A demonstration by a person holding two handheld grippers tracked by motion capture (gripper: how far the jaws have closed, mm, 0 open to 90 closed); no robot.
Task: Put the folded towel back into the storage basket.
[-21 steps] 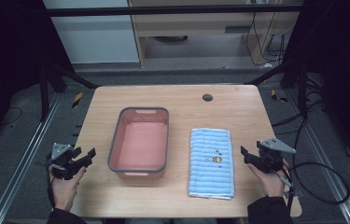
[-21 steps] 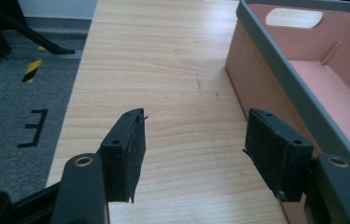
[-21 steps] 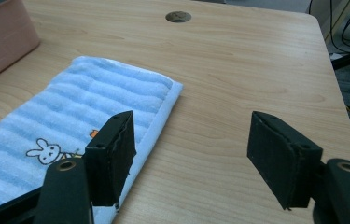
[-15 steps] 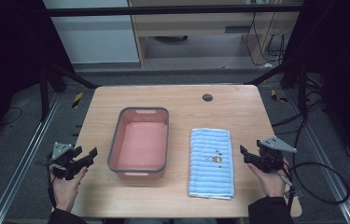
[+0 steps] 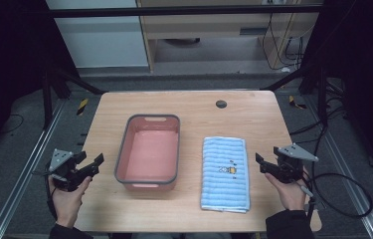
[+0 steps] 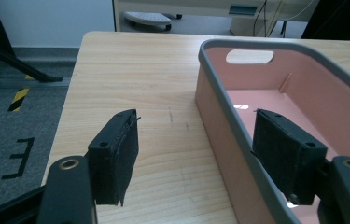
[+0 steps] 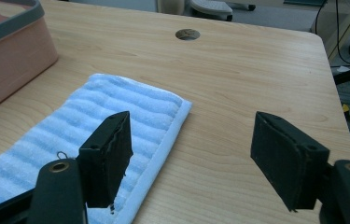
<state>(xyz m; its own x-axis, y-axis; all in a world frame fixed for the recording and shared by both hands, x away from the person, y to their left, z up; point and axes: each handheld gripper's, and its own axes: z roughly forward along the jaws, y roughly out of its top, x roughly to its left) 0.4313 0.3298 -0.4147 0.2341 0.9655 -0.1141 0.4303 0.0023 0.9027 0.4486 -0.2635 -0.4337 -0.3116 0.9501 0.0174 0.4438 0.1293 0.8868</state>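
Now, the landmark: the pink tub with a grey rim sits in the middle of the wooden table, and nothing is in it.
Towel: the blue striped towel lies flat and folded just beside the tub, on the side of the person's right hand. It has a small yellow picture on it. Its near end is close to the table's front edge, so it looks easy to reach.
Left gripper: the left gripper waits near the tub's other long side, not touching it. Its jaws stand wide apart and hold nothing. In the left gripper view, one pad is over bare table and the tub wall runs up between the two pads.
Right gripper: the right gripper is farther from the tub, near the towel's outer edge. Its jaws are wide too, with nothing in them.
Why so: both hands sit low at the sides, likely ready to start.
Likely job: pick up the towel and put it in the tub.
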